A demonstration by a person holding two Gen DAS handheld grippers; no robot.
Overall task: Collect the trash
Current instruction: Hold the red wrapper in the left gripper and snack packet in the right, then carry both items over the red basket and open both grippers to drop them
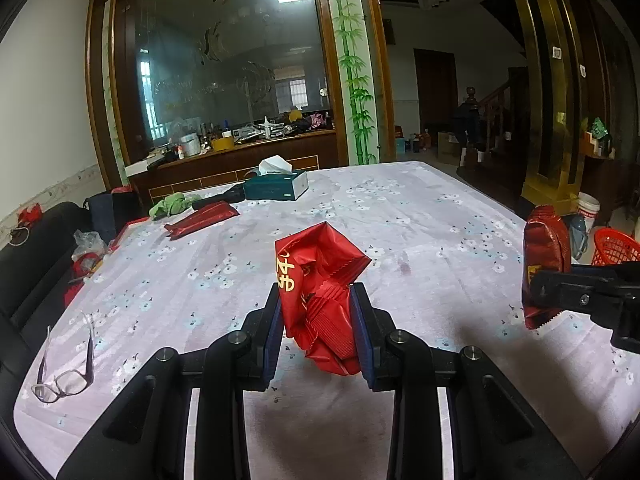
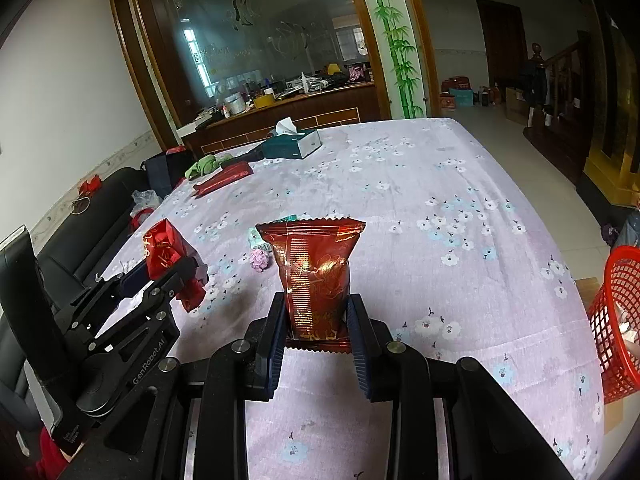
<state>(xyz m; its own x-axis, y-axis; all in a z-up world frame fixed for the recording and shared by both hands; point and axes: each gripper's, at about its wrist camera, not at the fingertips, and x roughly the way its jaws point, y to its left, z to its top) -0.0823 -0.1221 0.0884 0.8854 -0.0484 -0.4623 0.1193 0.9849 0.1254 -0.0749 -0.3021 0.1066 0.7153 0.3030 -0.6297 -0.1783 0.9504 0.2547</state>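
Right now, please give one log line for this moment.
left gripper: shut on crumpled red wrapper | right gripper: shut on dark red snack packet | red basket: right of table

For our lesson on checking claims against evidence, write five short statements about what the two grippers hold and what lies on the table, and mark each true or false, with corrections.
1. The left gripper is shut on a crumpled red wrapper. True.
2. The right gripper is open and holds nothing. False: its fingers clamp a dark red snack packet.
3. A pair of glasses lies on the tablecloth. True.
4. The red basket stands on the table. False: it sits beside the table, past its edge.
5. The tissue box is teal. True.
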